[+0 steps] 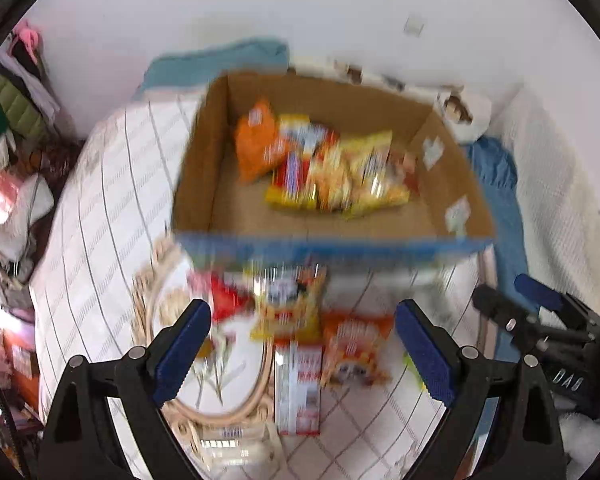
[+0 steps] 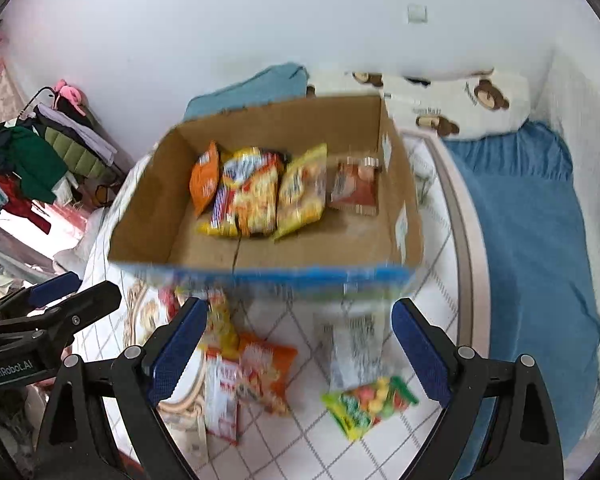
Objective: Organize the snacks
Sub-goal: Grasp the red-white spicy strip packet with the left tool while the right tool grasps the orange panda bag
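- Box [image 2: 204,236]: open cardboard, standing on the bed [image 2: 428,216]. Several snack packs lie in a row on its floor: an orange pack [image 2: 205,182] at the left, yellow packs [image 2: 260,196] in the middle, a red-brown pack [image 2: 356,190] at the right.
- Loose snacks: on the bed just in front of the box's near wall. In the right wrist view these are a green pack [image 2: 370,404], a clear pack [image 2: 356,350], an orange bag [image 2: 266,368] and a red-and-white carton [image 2: 220,394]. The left wrist view also shows a yellow bag [image 1: 290,304] and a red pack [image 1: 224,296].
- Left gripper [image 1: 302,344]: jaws wide, nothing between them, above the yellow bag and carton.
- Right gripper [image 2: 300,344]: jaws wide, empty, above the clear and green packs.
- Step in hand, as judged: choosing the next loose pack to move into the box.
- Procedure advice: take one pack per gripper. Lower straight onto the pack's middle and close across its short side. Packs overlap; pick the top one first.
- Placement advice: clear the near wall before release. Set packs on the bare floor at the front of the box.
- Frames are motion-blurred; labels cannot be read.
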The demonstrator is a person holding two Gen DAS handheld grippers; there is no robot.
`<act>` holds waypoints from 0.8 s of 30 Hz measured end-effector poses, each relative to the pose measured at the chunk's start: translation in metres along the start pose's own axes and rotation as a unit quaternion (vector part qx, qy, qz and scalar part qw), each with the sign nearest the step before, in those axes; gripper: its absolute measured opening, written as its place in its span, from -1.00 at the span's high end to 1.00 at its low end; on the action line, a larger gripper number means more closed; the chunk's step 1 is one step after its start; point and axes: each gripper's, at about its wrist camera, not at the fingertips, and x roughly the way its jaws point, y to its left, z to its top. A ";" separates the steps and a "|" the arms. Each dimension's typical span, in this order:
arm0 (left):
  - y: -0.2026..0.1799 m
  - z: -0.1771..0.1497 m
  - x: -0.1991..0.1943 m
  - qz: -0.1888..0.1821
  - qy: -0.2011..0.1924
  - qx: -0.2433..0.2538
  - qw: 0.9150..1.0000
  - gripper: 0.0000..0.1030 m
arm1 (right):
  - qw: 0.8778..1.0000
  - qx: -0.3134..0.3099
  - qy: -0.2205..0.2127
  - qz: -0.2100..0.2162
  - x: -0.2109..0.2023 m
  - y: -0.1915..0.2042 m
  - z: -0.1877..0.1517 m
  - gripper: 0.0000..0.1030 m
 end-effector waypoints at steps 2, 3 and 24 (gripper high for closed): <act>0.003 -0.018 0.026 0.003 0.039 -0.001 0.999 -0.83 | 1.000 0.016 0.018 0.007 0.013 -0.010 -0.017 -0.52; 0.004 -0.026 0.040 0.005 0.058 0.002 0.998 -0.83 | 0.999 0.025 0.028 0.013 0.018 -0.015 -0.024 -0.36; 0.051 -0.094 0.153 0.041 0.181 -0.042 0.982 0.06 | 0.991 0.063 0.106 0.052 0.100 0.017 -0.076 -0.27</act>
